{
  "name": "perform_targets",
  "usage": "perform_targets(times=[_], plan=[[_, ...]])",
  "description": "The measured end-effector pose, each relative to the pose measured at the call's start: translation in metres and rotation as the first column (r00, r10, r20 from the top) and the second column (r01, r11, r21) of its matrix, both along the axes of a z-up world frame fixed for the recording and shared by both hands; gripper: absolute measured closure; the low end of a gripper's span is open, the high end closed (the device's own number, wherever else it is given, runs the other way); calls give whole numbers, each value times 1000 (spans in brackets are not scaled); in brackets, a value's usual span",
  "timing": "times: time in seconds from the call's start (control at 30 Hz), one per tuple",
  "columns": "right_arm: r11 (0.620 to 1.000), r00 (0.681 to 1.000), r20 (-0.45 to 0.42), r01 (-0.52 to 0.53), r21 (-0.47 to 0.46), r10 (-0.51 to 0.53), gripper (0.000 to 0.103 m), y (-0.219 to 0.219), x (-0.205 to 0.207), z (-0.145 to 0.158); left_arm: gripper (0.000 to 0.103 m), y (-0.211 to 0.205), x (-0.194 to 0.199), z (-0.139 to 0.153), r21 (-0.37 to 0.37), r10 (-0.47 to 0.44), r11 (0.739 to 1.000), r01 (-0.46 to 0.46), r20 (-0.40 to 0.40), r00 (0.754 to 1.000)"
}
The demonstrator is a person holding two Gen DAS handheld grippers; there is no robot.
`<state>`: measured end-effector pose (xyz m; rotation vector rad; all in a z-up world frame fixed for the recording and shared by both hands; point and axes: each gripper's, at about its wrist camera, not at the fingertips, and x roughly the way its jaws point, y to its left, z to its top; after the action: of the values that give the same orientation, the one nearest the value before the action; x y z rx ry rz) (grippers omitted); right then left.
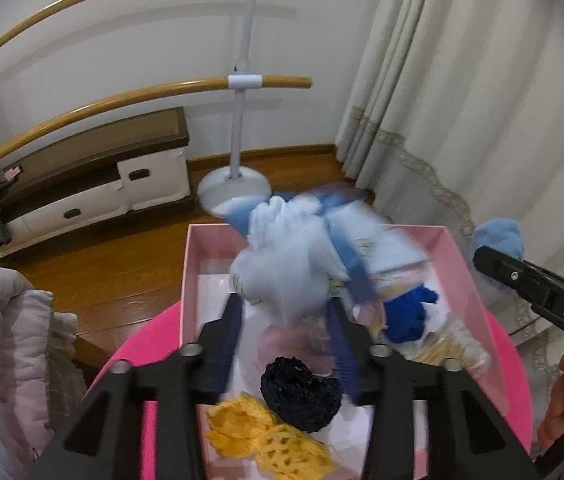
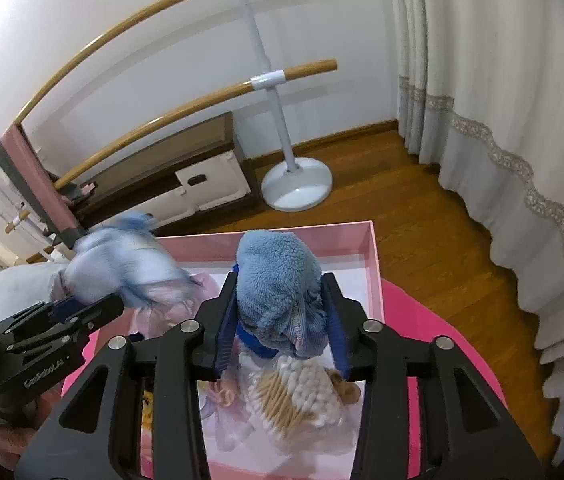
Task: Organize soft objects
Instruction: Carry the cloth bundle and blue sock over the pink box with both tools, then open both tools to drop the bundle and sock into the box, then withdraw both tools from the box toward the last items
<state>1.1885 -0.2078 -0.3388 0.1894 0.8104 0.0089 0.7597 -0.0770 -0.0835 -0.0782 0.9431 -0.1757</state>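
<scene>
Where socks crowd it, pink box (image 1: 191, 280) under two loaded tools.

Scrunchie (image 1: 301, 394) lies in box (image 1: 191, 264), on table (image 1: 516, 380).

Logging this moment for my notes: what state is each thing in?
Left gripper: shut on the pale blue cloth, held above the box.
Right gripper: shut on the fluffy blue towel.
Pink box: open, partly filled.
Drawers: shut.
</scene>
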Motion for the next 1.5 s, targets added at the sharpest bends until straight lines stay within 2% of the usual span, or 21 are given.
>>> perform_targets(times=[0.03,0.07,0.1,0.13,0.23,0.27,0.3,0.37,0.53,0.73,0.97,1.23,1.27,1.37,1.5], plan=[[1000,1000,-6,5,0,-5,59,-1,3,-3,40,-2,8,1,12,6,1000,-6,3,1000],[1000,1000,-12,5,5,-5,51,-2,5,-5,28,-4,8,1,19,13,1000,-13,10,1000],[1000,1000,-18,5,13,-5,43,-3,5,-8,24,-5,8,3,29,22,999,-23,23,999],[1000,1000,-22,9,18,-8,39,-4,5,-10,23,-4,12,7,37,30,999,-32,41,999],[999,1000,-5,17,47,-16,16,-7,-4,-12,15,-4,14,14,45,44,998,-47,68,997],[998,1000,6,19,57,-20,4,-8,-8,-11,11,-3,12,17,51,50,997,-54,83,995],[998,1000,18,22,66,-23,0,-8,-14,-9,7,-3,11,21,57,58,996,-64,102,993],[997,999,30,27,71,-29,0,-8,-24,-5,0,-3,7,30,65,70,995,-79,136,988],[998,996,81,40,56,-44,0,1,-54,13,0,-10,-7,51,102,64,991,-88,216,974],[999,988,150,38,29,-42,0,20,-95,41,0,-16,-36,73,88,59,992,-87,281,958],[999,968,250,36,-5,-33,0,46,-155,68,0,-3,-99,92,75,57,993,-92,375,925],[999,947,320,28,-23,-19,0,67,-229,75,0,13,-176,76,51,53,995,-82,423,905],[999,943,331,30,-28,-19,0,70,-240,76,0,27,-200,68,49,52,996,-81,428,902],[999,934,355,40,-36,-25,0,76,-264,77,0,38,-234,61,51,52,995,-83,441,896],[996,920,390,67,-67,-35,0,87,-291,82,0,41,-288,56,45,60,995,-89,443,894]])
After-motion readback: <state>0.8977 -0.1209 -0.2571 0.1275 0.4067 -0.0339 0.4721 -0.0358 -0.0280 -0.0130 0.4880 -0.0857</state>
